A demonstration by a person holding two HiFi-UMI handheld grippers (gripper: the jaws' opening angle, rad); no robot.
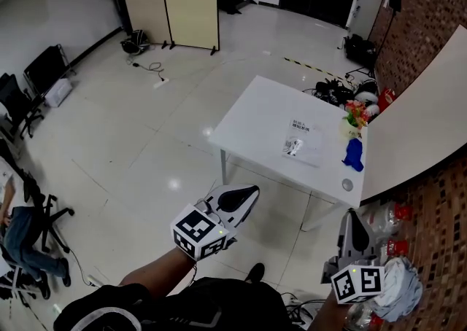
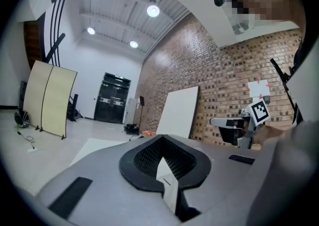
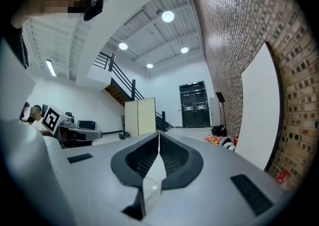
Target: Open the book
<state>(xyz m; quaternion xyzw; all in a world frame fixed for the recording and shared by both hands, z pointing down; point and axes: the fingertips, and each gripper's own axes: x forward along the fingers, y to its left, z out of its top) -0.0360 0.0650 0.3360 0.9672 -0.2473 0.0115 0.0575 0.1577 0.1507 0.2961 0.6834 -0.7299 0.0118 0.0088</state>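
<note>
With the left gripper (image 1: 248, 192) and right gripper (image 1: 355, 219) both closed tight and empty, well short of the book (image 1: 303, 140) on the table (image 1: 248, 122), arriving unopened risks shoving it rather than lifting its cover.

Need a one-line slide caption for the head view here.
Left gripper and right gripper, both shut, short of the white table where the closed book lies near a blue object.

right claw (image 3: 158, 140): jaws together, empty | ahead: folding screen (image 3: 139, 116), black door (image 3: 194, 104) | right: brick wall (image 3: 238, 46)
</note>
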